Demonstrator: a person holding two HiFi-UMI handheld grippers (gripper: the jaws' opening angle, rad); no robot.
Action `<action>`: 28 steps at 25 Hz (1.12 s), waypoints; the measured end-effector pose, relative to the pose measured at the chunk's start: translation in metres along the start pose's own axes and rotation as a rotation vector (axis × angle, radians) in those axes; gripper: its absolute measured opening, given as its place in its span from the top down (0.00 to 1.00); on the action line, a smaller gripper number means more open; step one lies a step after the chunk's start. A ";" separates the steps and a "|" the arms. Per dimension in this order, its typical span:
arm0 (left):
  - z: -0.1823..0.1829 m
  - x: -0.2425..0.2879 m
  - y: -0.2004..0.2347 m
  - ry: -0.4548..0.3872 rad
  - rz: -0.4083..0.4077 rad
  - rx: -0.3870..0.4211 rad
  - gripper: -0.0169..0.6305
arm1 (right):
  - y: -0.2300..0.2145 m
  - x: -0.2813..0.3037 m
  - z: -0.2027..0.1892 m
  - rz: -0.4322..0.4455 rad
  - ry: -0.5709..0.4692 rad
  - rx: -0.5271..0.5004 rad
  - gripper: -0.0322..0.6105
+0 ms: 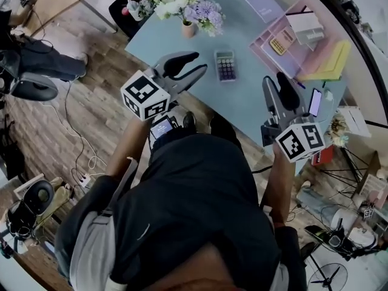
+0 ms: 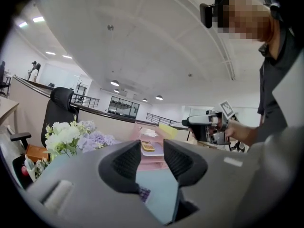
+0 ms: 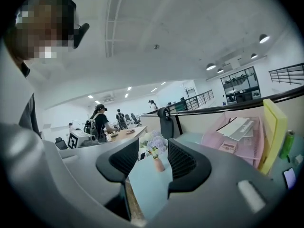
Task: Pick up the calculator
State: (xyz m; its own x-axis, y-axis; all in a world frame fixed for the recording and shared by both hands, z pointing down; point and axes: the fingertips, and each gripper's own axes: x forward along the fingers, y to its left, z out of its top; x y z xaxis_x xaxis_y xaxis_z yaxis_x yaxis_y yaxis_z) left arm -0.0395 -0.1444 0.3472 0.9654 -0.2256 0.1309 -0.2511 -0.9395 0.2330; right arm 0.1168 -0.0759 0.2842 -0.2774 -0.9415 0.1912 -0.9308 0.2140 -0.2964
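Note:
A grey calculator (image 1: 225,65) with purple keys lies flat on the pale blue table (image 1: 242,102), ahead of me. My left gripper (image 1: 200,63) hovers just left of it, jaws close together with nothing between them. In the left gripper view the calculator's purple keys (image 2: 144,193) show low between the jaws of the left gripper (image 2: 152,148). My right gripper (image 1: 273,77) hovers over the table's near right part, jaws also close together and empty. The right gripper (image 3: 153,158) points across the table toward the vase.
A vase of white and purple flowers (image 1: 189,28) stands at the table's far left. A pink tray (image 1: 303,47) at the far right holds a small yellow calculator (image 1: 277,45) and papers. A phone (image 1: 314,102), a yellow folder (image 1: 333,62) and a purple notebook (image 1: 260,2) lie nearby.

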 end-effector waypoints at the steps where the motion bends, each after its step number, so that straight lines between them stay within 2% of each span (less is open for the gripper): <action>1: -0.001 0.003 0.003 0.003 0.009 -0.001 0.73 | -0.005 0.004 -0.003 0.009 0.002 0.007 0.68; 6: -0.008 0.010 0.019 0.008 0.081 -0.042 0.73 | -0.024 0.029 -0.020 0.065 0.060 0.032 0.68; 11: -0.019 0.023 0.037 0.028 0.119 -0.076 0.73 | -0.041 0.054 -0.035 0.104 0.115 0.049 0.68; 28: -0.098 0.072 0.074 0.160 0.191 -0.227 0.71 | -0.098 0.113 -0.126 0.155 0.333 0.133 0.68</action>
State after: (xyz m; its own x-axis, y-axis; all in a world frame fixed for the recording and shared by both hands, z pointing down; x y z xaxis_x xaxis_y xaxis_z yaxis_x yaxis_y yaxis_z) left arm 0.0044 -0.2043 0.4683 0.8804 -0.3320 0.3386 -0.4535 -0.7983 0.3963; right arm 0.1468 -0.1705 0.4528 -0.4951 -0.7601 0.4209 -0.8386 0.2913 -0.4604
